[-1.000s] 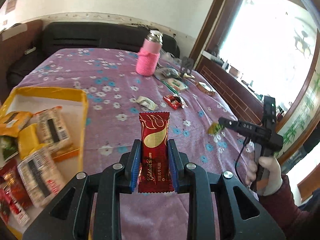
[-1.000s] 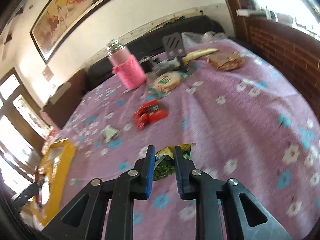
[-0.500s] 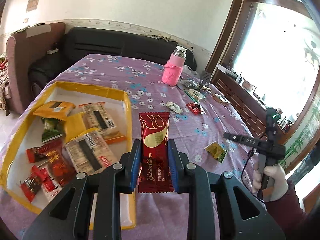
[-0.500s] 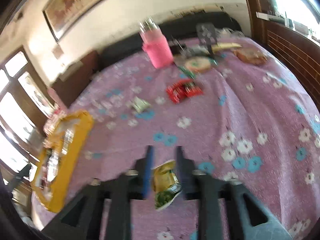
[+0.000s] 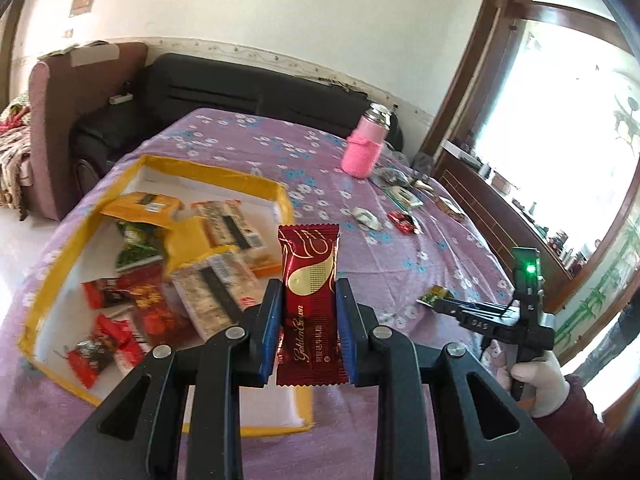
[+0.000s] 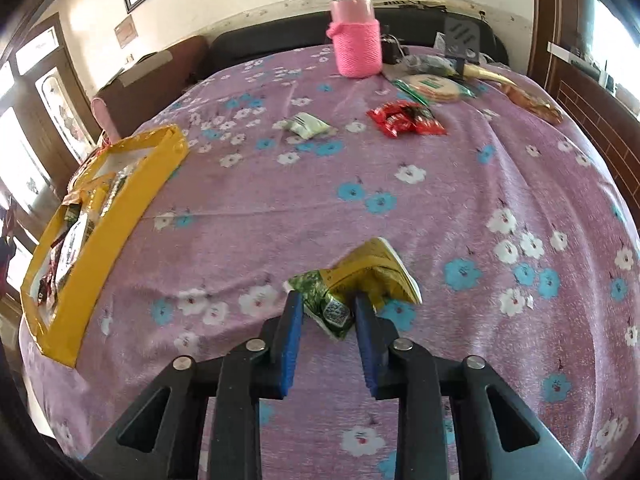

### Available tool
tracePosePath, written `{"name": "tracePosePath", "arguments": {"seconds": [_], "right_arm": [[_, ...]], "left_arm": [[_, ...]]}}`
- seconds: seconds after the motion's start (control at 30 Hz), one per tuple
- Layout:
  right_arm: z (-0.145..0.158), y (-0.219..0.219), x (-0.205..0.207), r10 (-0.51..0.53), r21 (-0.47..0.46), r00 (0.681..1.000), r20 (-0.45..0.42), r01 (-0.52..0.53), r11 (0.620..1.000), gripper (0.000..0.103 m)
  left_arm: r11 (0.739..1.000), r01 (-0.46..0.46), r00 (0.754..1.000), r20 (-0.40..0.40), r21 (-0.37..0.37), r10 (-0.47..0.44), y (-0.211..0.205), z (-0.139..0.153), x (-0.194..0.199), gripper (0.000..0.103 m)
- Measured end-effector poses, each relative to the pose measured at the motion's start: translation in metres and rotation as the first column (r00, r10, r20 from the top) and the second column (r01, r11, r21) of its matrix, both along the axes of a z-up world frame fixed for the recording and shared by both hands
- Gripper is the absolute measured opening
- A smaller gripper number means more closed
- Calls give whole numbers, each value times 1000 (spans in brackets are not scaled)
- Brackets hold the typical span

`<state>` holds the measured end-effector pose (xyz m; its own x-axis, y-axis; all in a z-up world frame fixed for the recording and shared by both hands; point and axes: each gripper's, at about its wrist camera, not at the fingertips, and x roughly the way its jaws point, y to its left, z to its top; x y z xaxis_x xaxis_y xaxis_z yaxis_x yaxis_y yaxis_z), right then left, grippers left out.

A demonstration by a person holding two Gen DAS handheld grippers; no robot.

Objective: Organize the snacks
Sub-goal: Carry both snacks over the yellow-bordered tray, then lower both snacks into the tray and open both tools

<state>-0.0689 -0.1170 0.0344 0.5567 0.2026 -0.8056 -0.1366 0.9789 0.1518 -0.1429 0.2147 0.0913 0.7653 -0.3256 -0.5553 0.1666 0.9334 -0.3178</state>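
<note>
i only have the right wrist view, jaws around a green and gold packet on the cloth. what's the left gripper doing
Observer: The left gripper is shut on a dark red snack bar, which stands upright between its pads.
Operator: is it over the yellow tray yet
Observer: In the left wrist view the bar shows just past the yellow tray's right wall, with the purple cloth behind its top. Height above the tray I cannot tell.
Operator: what's in the tray, i only see its side
Observer: Several packets: an orange one at the far end, small red ones at the near end.
Operator: my grip ok from there
Observer: The right gripper shows side on, closing; its tips reach the green and gold packet.
</note>
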Motion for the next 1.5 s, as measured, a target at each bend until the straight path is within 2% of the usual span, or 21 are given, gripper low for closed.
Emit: {"name": "tracePosePath", "arguments": {"seconds": [0.27,0.57,0.8,1.0,1.2,1.43,1.5], "right_arm": [[28,25,-4,45,30,996,72,-48,998,11],[68,56,-20,140,73,981,137,-151,986,10],[93,107,-25,255,91,952,168,-272,958,10],[112,162,-26,362,124,912,192,-389,913,10],[104,213,-31,454,153,876,165,-477,865,9],[65,260,-28,518,179,853,66,-521,835,9],[54,269,-27,528,181,848,40,-526,831,10]], "left_arm": [[994,-108,994,6,-28,108,50,-2,-14,24],[989,-143,990,-16,-39,142,64,-11,-14,24],[989,-150,988,-20,-4,150,65,-15,-11,24],[987,-163,986,-32,8,163,71,-19,-11,24],[977,-206,976,-66,46,209,77,-28,-4,24],[944,-297,948,-72,144,310,85,-31,1,24],[934,-322,939,-75,152,336,89,-32,2,24]]}}
